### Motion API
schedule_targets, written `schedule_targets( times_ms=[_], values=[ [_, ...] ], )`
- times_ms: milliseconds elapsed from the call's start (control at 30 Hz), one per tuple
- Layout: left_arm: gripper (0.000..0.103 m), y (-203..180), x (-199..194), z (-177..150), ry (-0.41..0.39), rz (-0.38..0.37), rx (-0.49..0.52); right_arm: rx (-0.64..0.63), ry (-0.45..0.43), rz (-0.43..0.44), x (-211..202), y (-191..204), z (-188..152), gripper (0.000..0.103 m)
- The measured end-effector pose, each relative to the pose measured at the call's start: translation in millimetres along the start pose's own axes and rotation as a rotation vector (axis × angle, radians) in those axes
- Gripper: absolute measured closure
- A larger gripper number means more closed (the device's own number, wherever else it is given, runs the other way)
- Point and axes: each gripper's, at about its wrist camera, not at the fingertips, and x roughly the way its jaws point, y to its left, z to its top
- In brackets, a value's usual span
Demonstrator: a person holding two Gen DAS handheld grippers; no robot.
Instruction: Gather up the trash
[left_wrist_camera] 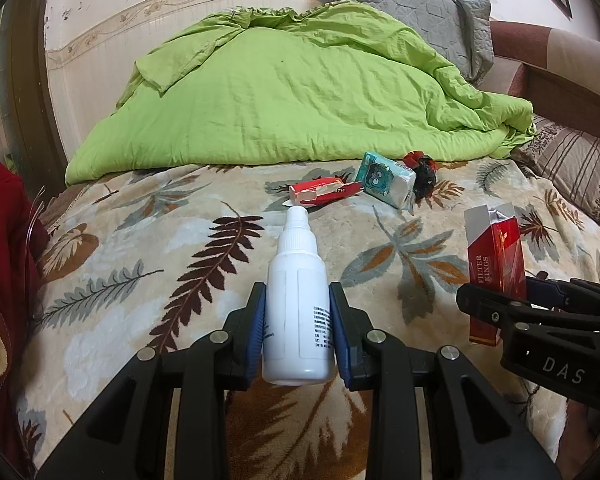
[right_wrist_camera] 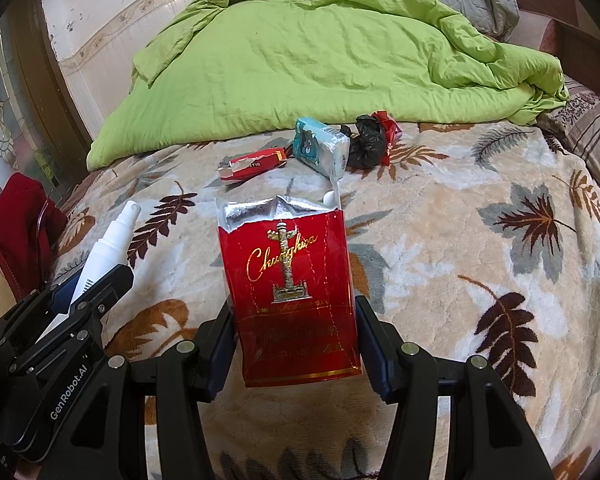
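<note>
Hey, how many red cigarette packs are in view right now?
2: one pack gripped upright in the right tongs, one torn pack lying on the blanket beside the tissues. Others may be hidden.

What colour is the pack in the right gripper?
The cigarette pack is red with gold print and a torn silver foil top; clearest in the right wrist view.

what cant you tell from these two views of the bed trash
- Left wrist view: the white spray bottle label print is too small to read.
- Right wrist view: whether the red cigarette pack is empty; its torn foil top hides the inside.
- Both views: the crumpled black bag sits partly behind the tissue pack, so what lies under it is hidden.
- Both views: no bin or trash bag to drop into is in frame.
</note>
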Motion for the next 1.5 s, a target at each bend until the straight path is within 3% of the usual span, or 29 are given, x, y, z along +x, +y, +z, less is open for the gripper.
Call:
schedule_targets(
  times_ms=[1100, 1300, 1500],
  values=[
    [0.074, -10.5, -6.1, -0.2, -0.024, -0.013, 0.02, 0.034, -0.02, -0.015, -10.7, -4.0, -1.5, 0.043],
    [0.074, -16.3, -19.6, -1.1, -0.045, -0.079, 0.017, 0.066, -0.029, 0.006, -23.9, -11.0, 0.2, 0.043],
    [0.074, -37.6, -37.5, -1.9, -0.055, -0.162, 0.04, 0.161, -0.048, 0.046, -67.0, -44.6, -9.2, 0.043]
  ],
)
